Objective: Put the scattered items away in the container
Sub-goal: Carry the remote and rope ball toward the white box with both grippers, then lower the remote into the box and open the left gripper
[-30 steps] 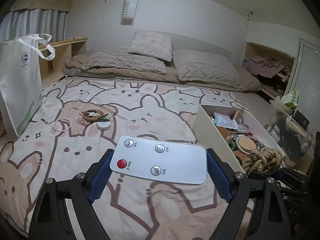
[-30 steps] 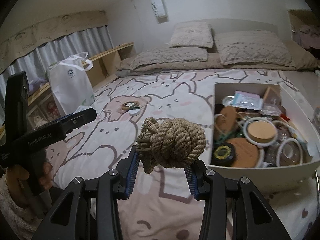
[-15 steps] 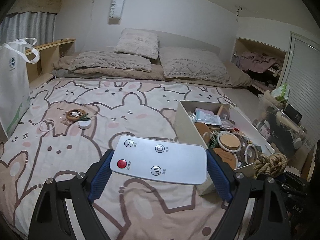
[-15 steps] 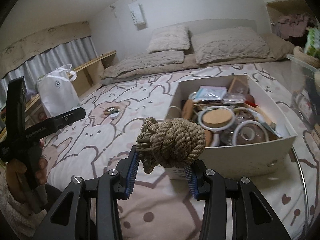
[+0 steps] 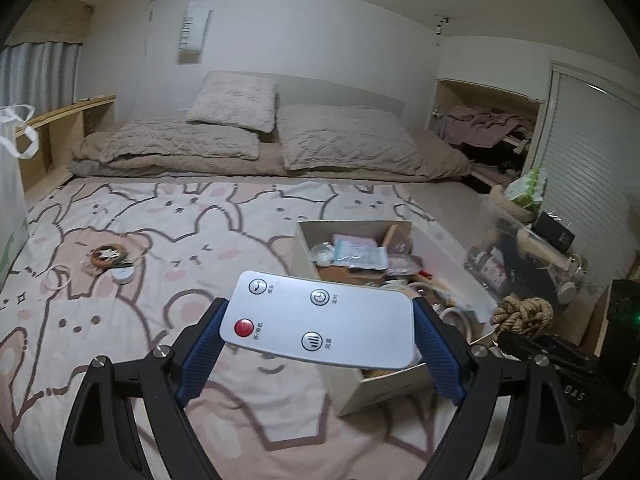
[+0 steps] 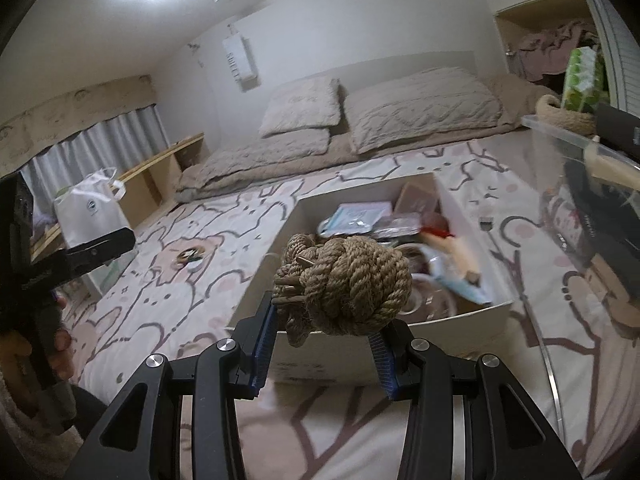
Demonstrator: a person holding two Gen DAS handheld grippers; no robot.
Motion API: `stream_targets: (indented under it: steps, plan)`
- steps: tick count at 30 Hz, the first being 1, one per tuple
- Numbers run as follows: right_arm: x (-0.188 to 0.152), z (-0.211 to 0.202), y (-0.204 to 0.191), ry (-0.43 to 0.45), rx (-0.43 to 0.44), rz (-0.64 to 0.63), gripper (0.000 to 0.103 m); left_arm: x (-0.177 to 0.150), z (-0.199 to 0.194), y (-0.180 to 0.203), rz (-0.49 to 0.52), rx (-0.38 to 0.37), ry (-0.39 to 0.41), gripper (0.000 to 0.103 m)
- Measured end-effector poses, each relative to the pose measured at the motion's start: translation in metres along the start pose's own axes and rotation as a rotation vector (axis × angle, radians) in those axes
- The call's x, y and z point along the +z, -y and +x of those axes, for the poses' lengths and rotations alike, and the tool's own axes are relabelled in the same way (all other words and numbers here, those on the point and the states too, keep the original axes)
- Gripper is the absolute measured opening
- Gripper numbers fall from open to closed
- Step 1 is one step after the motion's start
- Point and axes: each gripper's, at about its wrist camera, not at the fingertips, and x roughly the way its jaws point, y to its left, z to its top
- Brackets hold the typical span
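Observation:
My left gripper (image 5: 318, 354) is shut on a white remote control (image 5: 320, 318) with a red button, held above the near left corner of the white box (image 5: 304, 244). My right gripper (image 6: 324, 346) is shut on a brown rope knot ball (image 6: 348, 286), held just in front of the box's near wall (image 6: 328, 356). The box is full of coasters, packets and rings. The rope ball also shows at the right of the left wrist view (image 5: 522, 314). A small round wooden wreath (image 5: 107, 255), a white disc (image 5: 122, 275) and a clear ring (image 5: 58, 280) lie on the bunny-print sheet at left.
Pillows (image 5: 344, 140) and a folded quilt lie at the head of the bed. A white paper bag (image 6: 90, 210) stands at the left edge. A clear plastic bin (image 5: 520, 256) with clutter stands right of the box. A glass tabletop edge (image 6: 548, 352) is at right.
Both grippers have moved right and closer to the box, each still holding its item. The box now sits directly ahead of both.

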Motion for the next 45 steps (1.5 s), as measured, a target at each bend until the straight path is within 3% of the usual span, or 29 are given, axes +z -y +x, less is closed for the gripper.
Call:
stream_targets:
  steps: [11,22,28,36,45]
  plan:
    - [0.019,-0.010,0.037,0.016,-0.035,-0.007,0.044,0.050,0.025,0.041,0.027,-0.083,0.018,0.089]
    - [0.076,-0.005,0.047,0.019,-0.012,-0.068,0.044,0.096,0.062,0.056,-0.018,-0.171,-0.029,0.089]
    - [0.107,0.004,0.056,0.011,0.026,-0.090,0.044,0.113,0.085,0.060,0.069,-0.140,-0.049,0.089]
    - [0.124,0.038,0.082,-0.048,0.074,-0.049,0.044,0.122,0.122,0.062,0.217,-0.090,-0.086,0.089]
    - [0.122,0.086,0.092,-0.145,0.117,-0.060,0.044,0.119,0.176,0.051,0.232,-0.117,-0.164,0.089]
